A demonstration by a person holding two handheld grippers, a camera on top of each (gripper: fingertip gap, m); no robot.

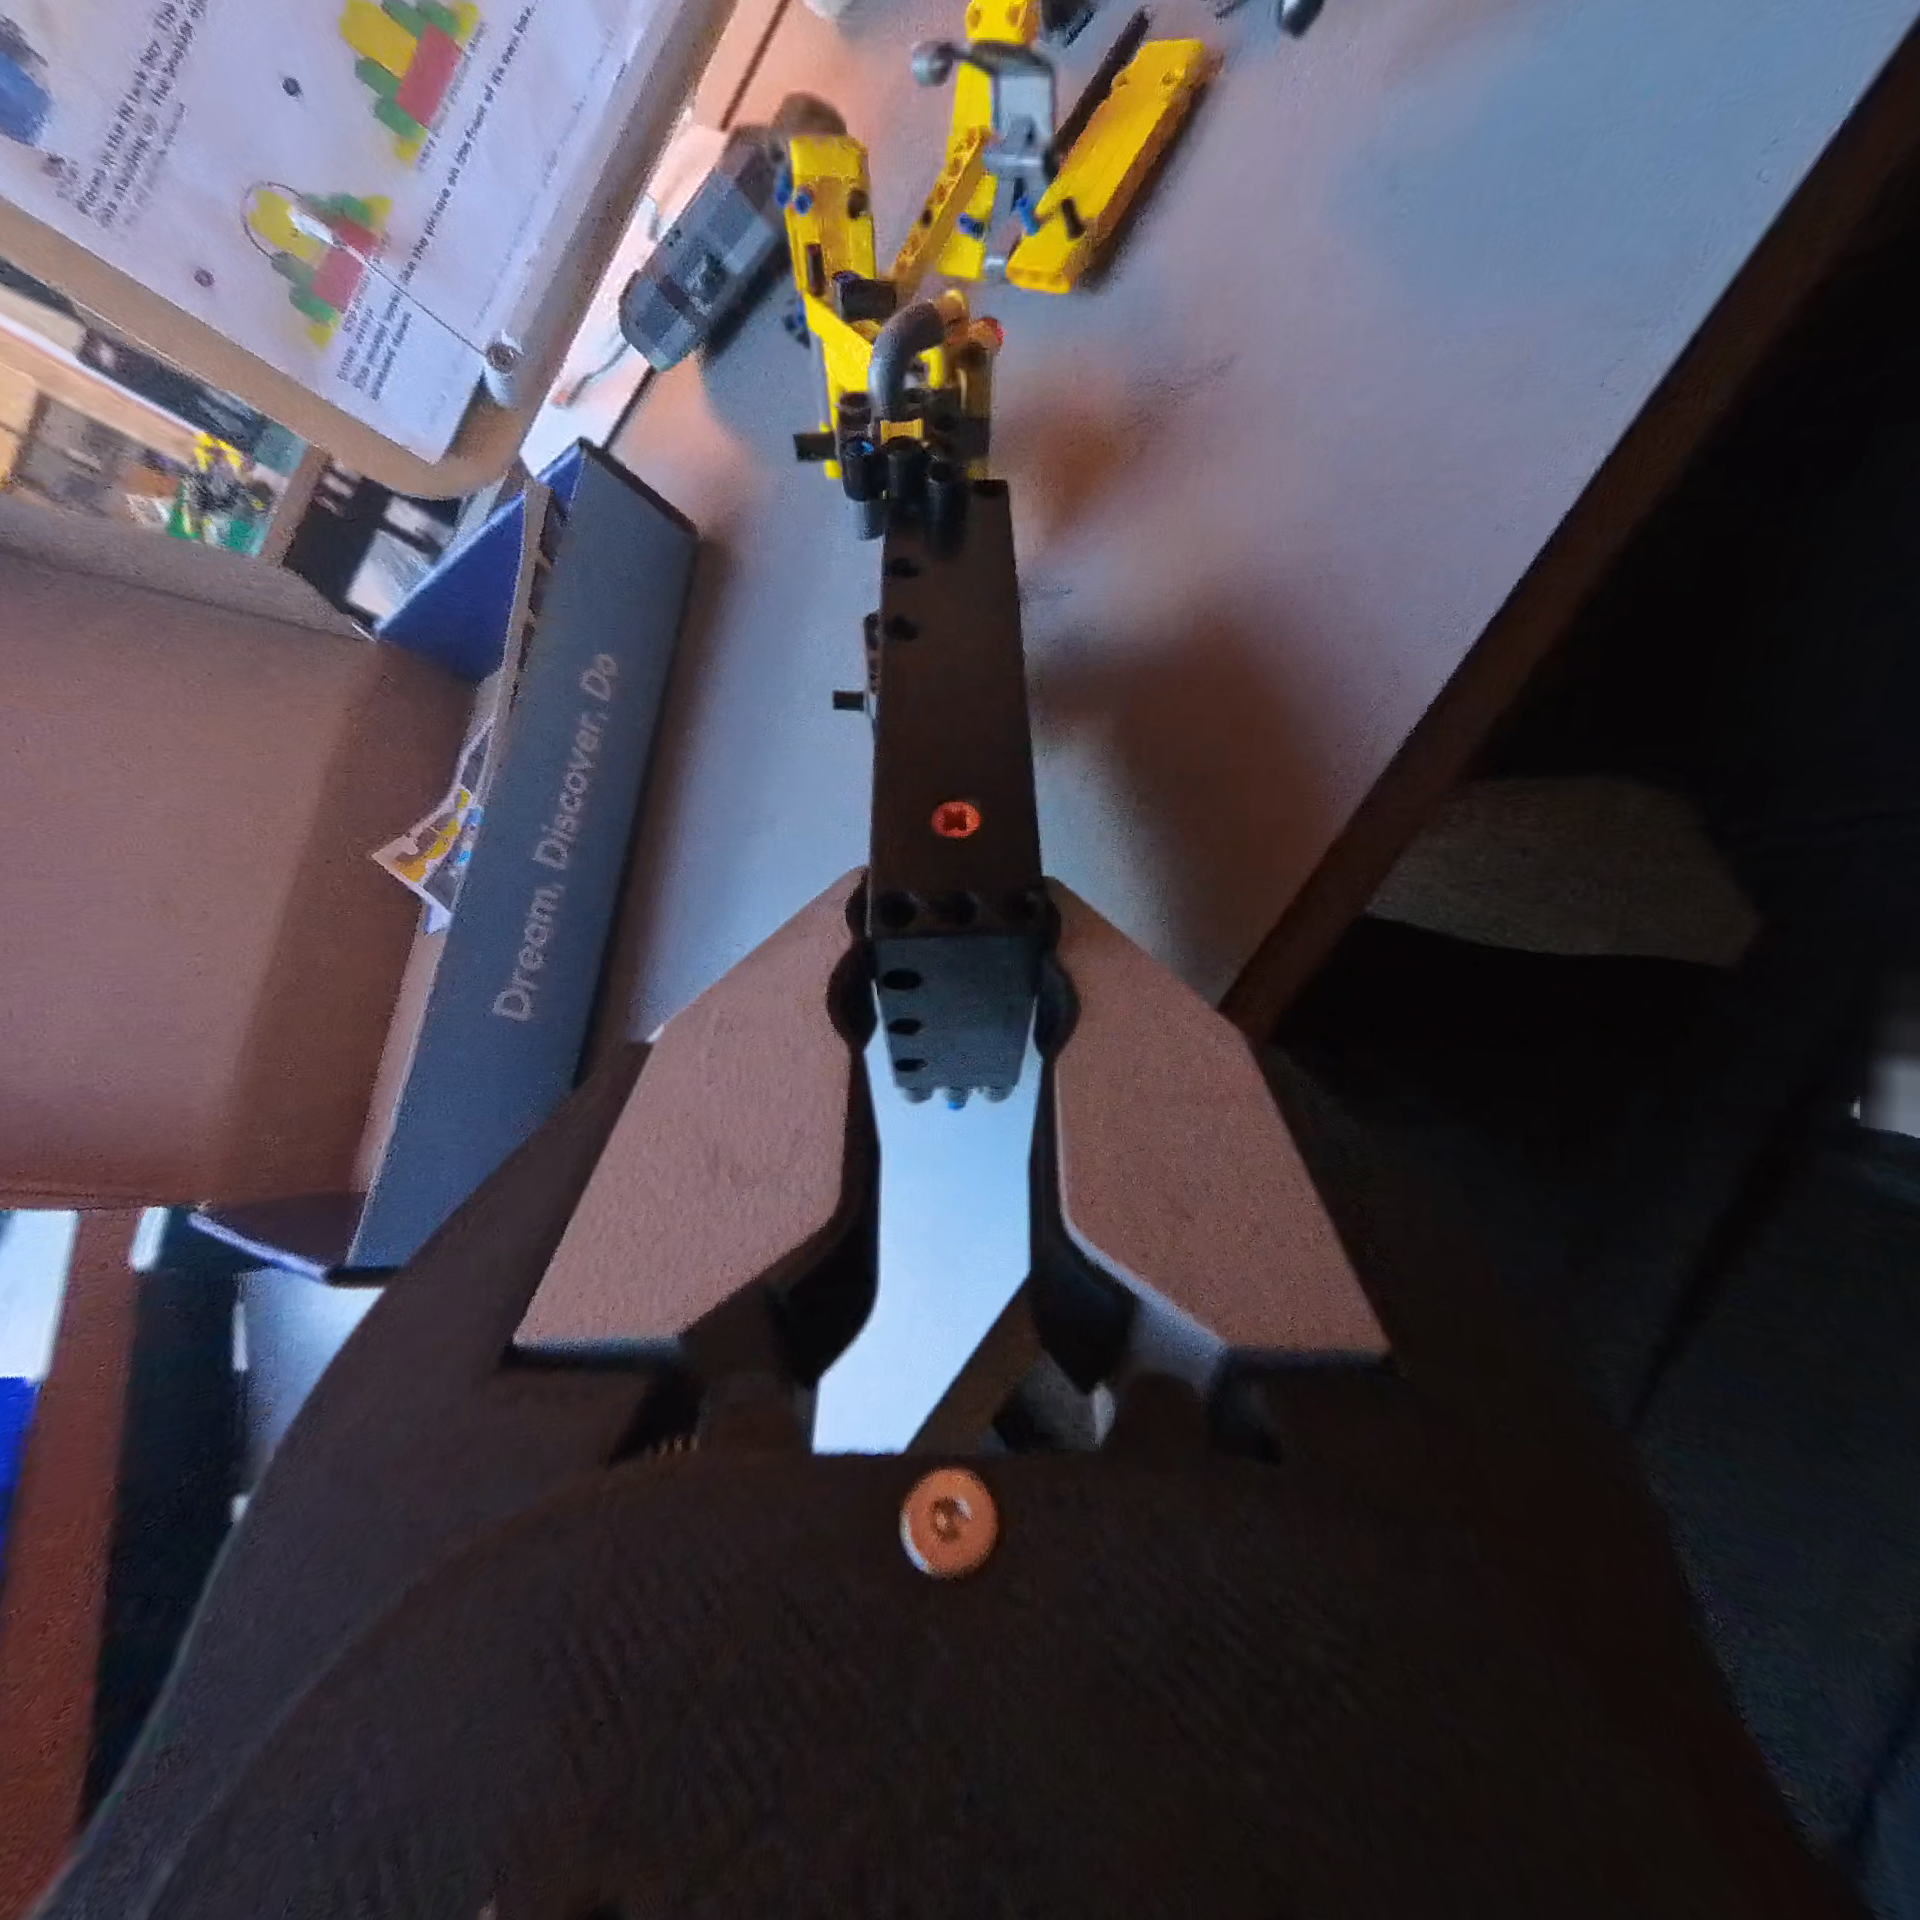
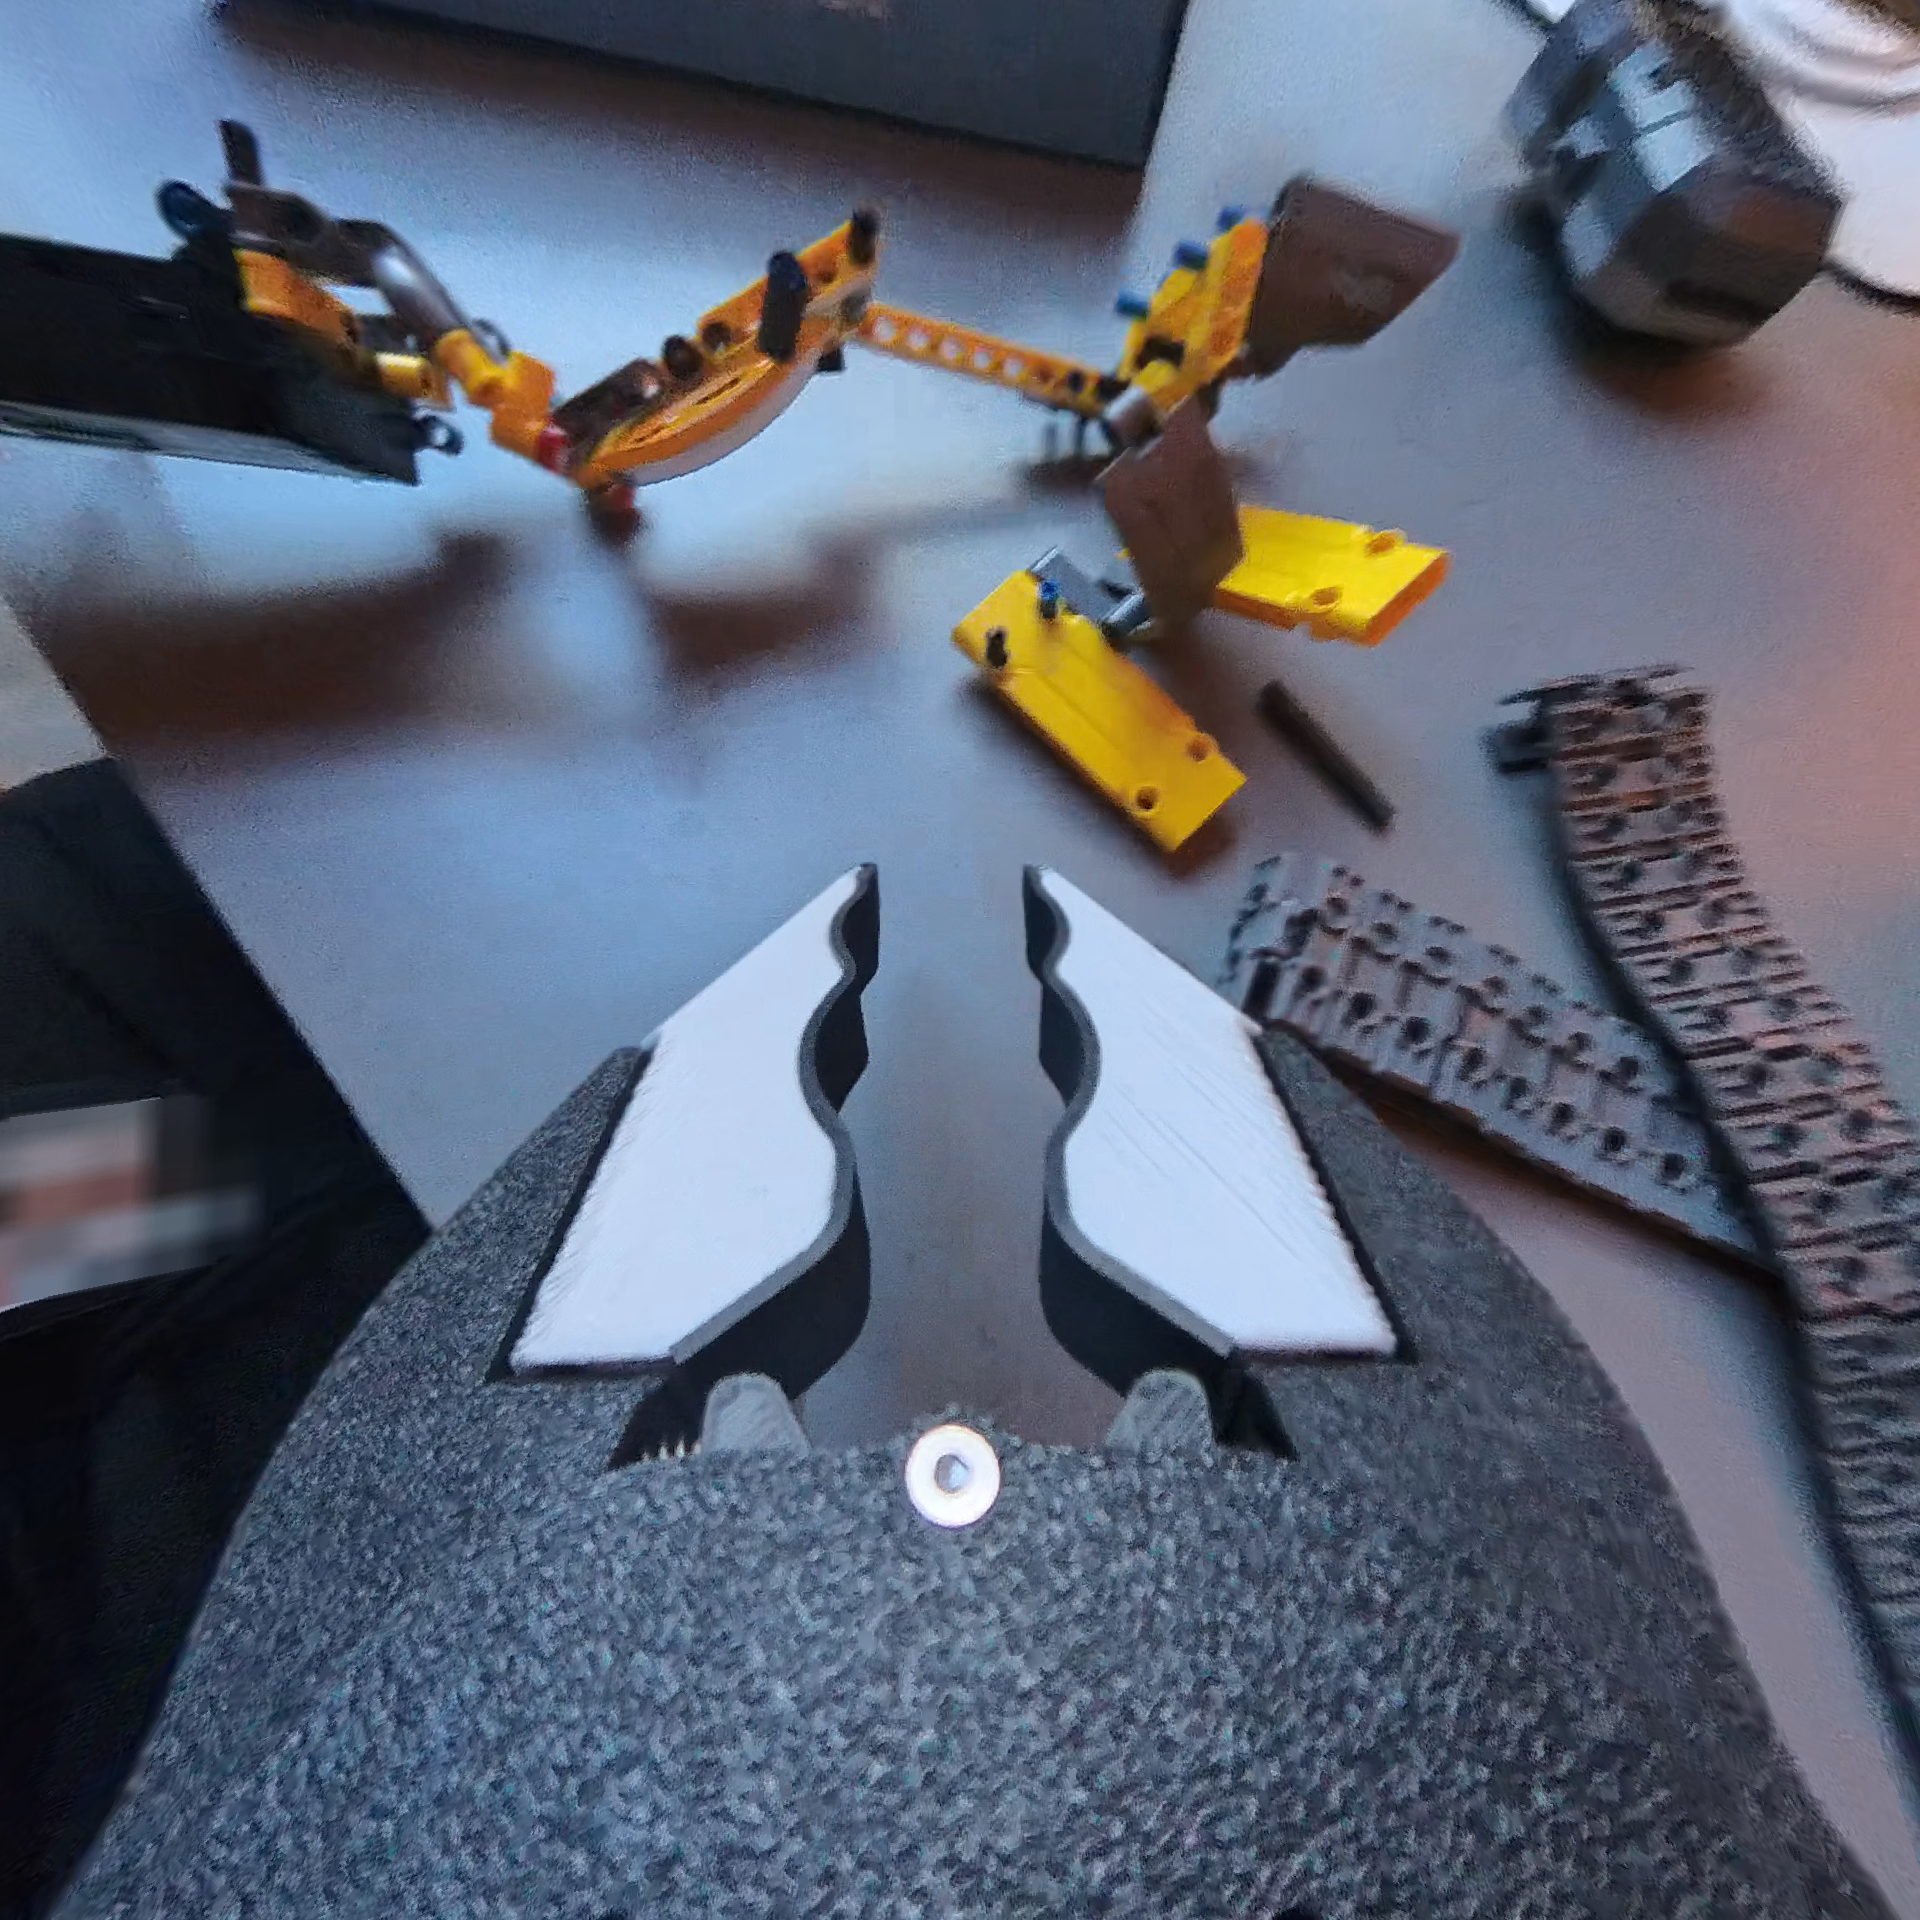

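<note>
My left gripper (image 1: 951, 966) is shut on the near end of a long black brick-built chassis (image 1: 951, 727) and holds it above the table. The chassis runs away from me to a yellow and grey brick arm (image 1: 894, 343) at its far end. In the right wrist view the same chassis (image 2: 156, 353) enters from the left with the yellow arm (image 2: 707, 364) stretching right across the table. My right gripper (image 2: 951, 894) is open and empty, low over the dark table, short of a loose yellow panel (image 2: 1101, 707).
A second yellow panel (image 2: 1330, 571), a black axle (image 2: 1325, 753) and two black track strips (image 2: 1475, 1049) lie to the right. A grey motor block (image 2: 1673, 197) is at the far right. A blue box (image 1: 540, 862) and an instruction sheet (image 1: 312, 156) are left; the table edge (image 1: 1558, 644) is right. My hands' fingertips stand some 20 centimeters from each other.
</note>
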